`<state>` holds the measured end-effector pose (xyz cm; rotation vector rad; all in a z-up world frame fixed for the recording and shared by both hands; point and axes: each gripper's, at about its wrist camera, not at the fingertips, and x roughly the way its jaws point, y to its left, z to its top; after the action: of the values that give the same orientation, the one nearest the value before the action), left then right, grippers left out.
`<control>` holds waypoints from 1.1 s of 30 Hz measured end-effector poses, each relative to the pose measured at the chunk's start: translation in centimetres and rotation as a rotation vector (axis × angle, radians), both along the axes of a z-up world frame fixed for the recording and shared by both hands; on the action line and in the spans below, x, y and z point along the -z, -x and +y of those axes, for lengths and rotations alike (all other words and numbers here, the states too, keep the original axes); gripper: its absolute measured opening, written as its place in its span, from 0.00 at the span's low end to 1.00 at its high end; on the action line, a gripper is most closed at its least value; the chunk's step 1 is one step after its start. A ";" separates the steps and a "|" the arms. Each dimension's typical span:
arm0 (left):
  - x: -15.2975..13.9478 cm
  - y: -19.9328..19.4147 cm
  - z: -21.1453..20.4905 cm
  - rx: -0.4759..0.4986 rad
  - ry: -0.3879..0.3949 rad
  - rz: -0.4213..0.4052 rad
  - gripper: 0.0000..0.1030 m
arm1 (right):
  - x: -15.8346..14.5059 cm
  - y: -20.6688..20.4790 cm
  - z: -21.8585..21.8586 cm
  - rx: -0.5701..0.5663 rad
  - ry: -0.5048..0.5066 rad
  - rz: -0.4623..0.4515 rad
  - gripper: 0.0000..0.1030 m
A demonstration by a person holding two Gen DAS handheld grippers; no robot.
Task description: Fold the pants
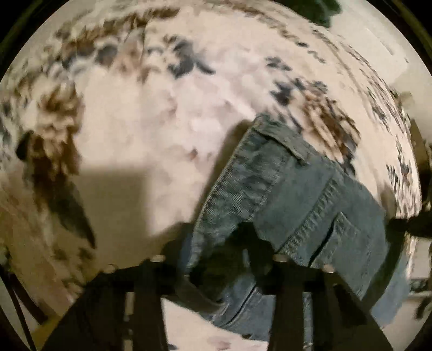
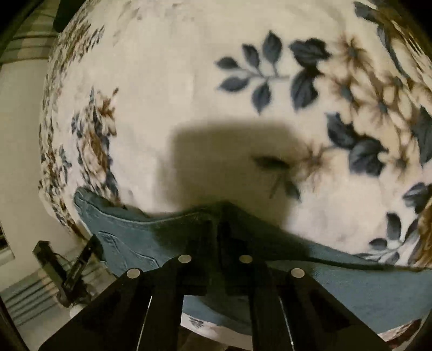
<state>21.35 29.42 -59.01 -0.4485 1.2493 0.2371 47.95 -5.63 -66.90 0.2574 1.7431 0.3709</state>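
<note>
The blue denim pants [image 1: 294,194] hang over a cream blanket [image 1: 151,118] with brown and blue flowers. In the left wrist view my left gripper [image 1: 216,259] has its jaws apart with a fold of the denim between them; a seam, a pocket flap and the waistband show to the right. In the right wrist view my right gripper [image 2: 216,232] is shut on the upper edge of the pants [image 2: 129,237], which drape left and right from the pinch above the blanket [image 2: 167,89].
The flowered blanket fills both views. A dark stand-like object [image 2: 62,272] sits at the lower left beside a pale wall [image 2: 19,135]. A dark green shape [image 1: 316,10] lies at the top edge of the left wrist view.
</note>
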 end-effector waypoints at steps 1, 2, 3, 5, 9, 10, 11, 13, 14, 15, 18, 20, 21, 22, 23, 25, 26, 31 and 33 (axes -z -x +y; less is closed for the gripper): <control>-0.6 0.8 0.4 -0.021 -0.001 -0.019 0.13 | -0.5 0.3 0.0 0.006 0.009 -0.012 0.23; -1.1 1.5 0.8 -0.038 0.012 -0.029 0.10 | -1.5 0.8 -0.3 0.022 0.013 -0.040 0.30; -1.3 2.2 0.9 -0.051 0.021 -0.034 0.09 | -2.5 1.0 -1.0 0.035 0.007 -0.070 0.43; -1.4 2.6 1.5 -0.062 0.032 -0.036 0.09 | -4.1 2.5 -2.5 0.080 0.001 -0.110 0.57; -1.2 2.9 0.7 -0.043 0.002 -0.014 0.09 | -5.4 8.3 -8.2 0.235 -0.018 -0.071 0.58; -1.9 2.8 0.5 -0.051 -0.007 -0.025 0.13 | -5.0 10.3 -9.2 0.290 -0.014 -0.045 0.58; -2.2 3.3 0.7 -0.065 0.002 -0.033 0.15 | -4.1 12.8 -10.0 0.346 -0.026 -0.007 0.58; -2.3 3.5 0.5 -0.104 0.049 -0.007 0.29 | -0.9 17.5 -10.1 0.433 -0.057 0.112 0.58; -2.2 3.7 0.4 -0.122 0.078 -0.006 0.37 | 1.2 19.9 -10.3 0.493 -0.091 0.183 0.58; -2.0 3.6 0.2 -0.131 0.084 -0.003 0.41 | 3.2 21.9 -10.0 0.557 -0.109 0.240 0.58; -0.8 3.7 -0.7 -0.141 0.087 0.030 0.55 | 7.3 26.4 -10.7 0.775 -0.158 0.338 0.54; -0.2 3.5 -1.1 -0.141 0.077 0.045 0.55 | 8.2 27.4 -10.9 0.860 -0.196 0.314 0.34; 0.0 3.4 -1.2 -0.145 0.062 0.041 0.54 | 8.3 27.5 -10.7 0.883 -0.206 0.286 0.17; 0.0 3.3 -1.3 -0.149 0.048 0.029 0.40 | 8.2 27.4 -10.5 0.885 -0.194 0.262 0.04; -0.1 3.1 -1.5 -0.135 0.055 0.017 0.21 | 7.6 27.2 -10.2 0.868 -0.153 0.219 0.03; -0.8 3.1 -1.7 -0.126 0.003 0.023 0.08 | 5.9 27.3 -9.4 0.833 -0.118 0.159 0.03; -1.2 3.3 -1.5 -0.122 -0.017 0.023 0.08 | 5.1 27.5 -9.2 0.814 -0.107 0.142 0.02; -0.8 3.9 -0.7 -0.095 -0.056 0.080 0.13 | 5.5 28.8 -8.9 0.702 -0.096 0.156 0.03; -1.8 3.4 -2.0 -0.064 -0.113 0.105 0.17 | 7.3 29.0 -9.3 0.691 -0.139 0.239 0.05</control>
<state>17.90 27.44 -57.17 -0.3825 1.3179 0.3883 18.92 -14.88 -74.17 1.0030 1.7387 -0.0504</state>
